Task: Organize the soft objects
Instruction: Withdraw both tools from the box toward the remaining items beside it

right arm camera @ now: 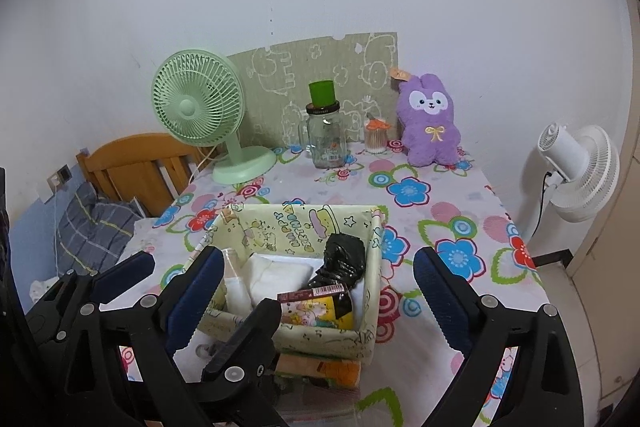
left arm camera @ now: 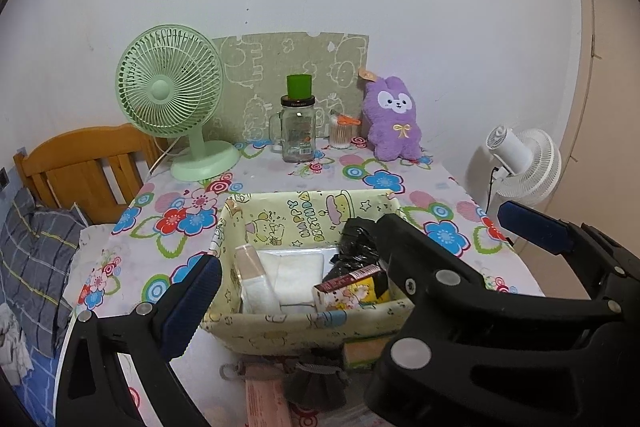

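Observation:
A pale yellow fabric basket (left arm camera: 304, 327) (right arm camera: 320, 341) sits near the front of the flowered table. It holds folded white cloths (left arm camera: 296, 275) (right arm camera: 276, 275), a crumpled black bag (left arm camera: 356, 243) (right arm camera: 344, 259) and a small cartoon-printed box (left arm camera: 352, 287) (right arm camera: 316, 307). My left gripper (left arm camera: 360, 239) and right gripper (right arm camera: 318, 255) hover over the basket's near side, both open and holding nothing. Their fingers interleave. A purple plush bunny (left arm camera: 394, 119) (right arm camera: 430, 123) stands upright at the back right against the wall. A grey drawstring pouch (left arm camera: 316, 383) lies in front of the basket.
At the back stand a green desk fan (left arm camera: 172, 99) (right arm camera: 200, 107), a glass jar with a green cup on top (left arm camera: 298, 131) (right arm camera: 325, 135) and a cotton-swab pot (left arm camera: 340, 135). A white floor fan (right arm camera: 580, 171) is right of the table. A wooden headboard (left arm camera: 80, 163) and a plaid pillow are on the left.

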A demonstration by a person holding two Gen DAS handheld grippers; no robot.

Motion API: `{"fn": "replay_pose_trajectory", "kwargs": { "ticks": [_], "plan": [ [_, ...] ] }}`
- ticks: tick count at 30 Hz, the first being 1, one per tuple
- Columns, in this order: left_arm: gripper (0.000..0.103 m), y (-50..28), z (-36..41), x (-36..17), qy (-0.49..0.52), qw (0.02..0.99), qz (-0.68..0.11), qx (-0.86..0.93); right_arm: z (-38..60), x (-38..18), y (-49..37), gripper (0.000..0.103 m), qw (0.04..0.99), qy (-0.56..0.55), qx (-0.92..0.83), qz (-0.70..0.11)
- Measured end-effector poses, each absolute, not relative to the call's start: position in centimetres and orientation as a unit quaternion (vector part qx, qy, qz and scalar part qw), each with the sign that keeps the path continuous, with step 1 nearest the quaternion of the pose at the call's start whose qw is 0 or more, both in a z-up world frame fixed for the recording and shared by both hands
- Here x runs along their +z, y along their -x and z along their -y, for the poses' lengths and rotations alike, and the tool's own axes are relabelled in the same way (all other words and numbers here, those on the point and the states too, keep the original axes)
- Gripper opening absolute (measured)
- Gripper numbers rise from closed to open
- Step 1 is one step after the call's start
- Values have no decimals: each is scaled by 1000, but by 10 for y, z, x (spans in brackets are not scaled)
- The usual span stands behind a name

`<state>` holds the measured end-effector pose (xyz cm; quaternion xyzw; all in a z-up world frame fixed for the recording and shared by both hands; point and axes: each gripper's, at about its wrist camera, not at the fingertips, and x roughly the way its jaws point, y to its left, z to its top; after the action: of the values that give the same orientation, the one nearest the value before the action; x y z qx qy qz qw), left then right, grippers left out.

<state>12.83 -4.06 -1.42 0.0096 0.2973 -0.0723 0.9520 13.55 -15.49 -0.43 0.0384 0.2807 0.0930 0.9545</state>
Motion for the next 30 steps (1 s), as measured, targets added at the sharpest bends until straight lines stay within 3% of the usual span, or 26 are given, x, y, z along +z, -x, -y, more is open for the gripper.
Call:
{"fn": "replay_pose_trajectory", "kwargs": {
  "ticks": [30],
  "plan": [
    [103,-73,46,-31,-6,954,-292,-68,158,-20,-81,98,953,-31,104,-284]
  ]
}}
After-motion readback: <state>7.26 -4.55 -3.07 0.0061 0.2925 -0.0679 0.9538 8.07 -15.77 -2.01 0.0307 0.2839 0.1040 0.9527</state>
